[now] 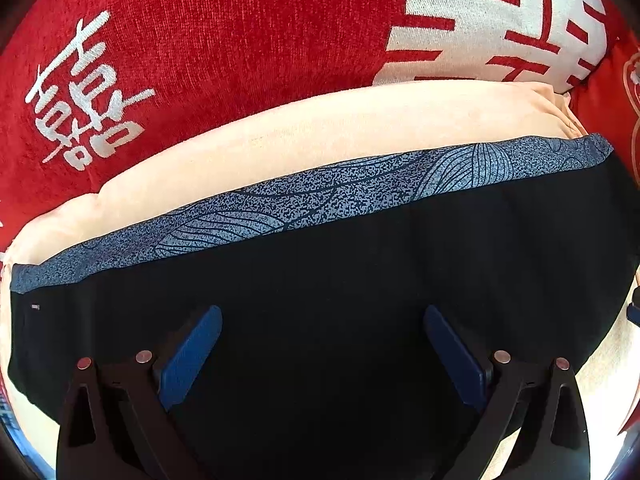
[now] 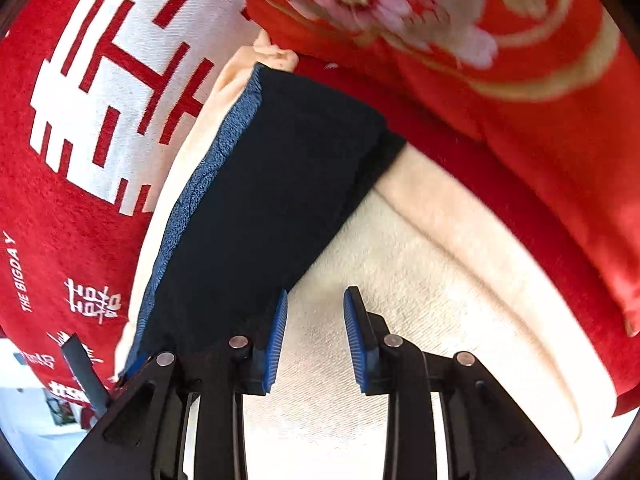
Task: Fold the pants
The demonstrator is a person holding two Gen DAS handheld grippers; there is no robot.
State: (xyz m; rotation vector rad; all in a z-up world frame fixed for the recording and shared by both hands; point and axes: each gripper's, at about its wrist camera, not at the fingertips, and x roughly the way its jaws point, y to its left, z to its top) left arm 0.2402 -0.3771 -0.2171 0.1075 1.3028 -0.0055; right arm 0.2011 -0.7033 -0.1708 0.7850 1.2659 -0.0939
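Note:
The black pants (image 1: 340, 280) lie folded flat on a cream cushion (image 1: 320, 132), their blue speckled waistband (image 1: 320, 196) along the far edge. My left gripper (image 1: 322, 314) hovers over the black cloth, its blue pads wide apart with nothing pinched between them. In the right wrist view the same folded pants (image 2: 272, 200) form a dark block with the blue band (image 2: 200, 208) on its left side. My right gripper (image 2: 316, 300) is open beside the pants' near right edge, over bare cream cushion (image 2: 420, 280); its left pad (image 2: 278, 340) sits close to that edge and grips nothing.
A red blanket with white characters (image 1: 180, 52) lies behind the cushion. A red flowered quilt (image 2: 480, 60) is bunched at the right of the pants. A dark strap (image 2: 82, 372) and pale floor show at the lower left of the right wrist view.

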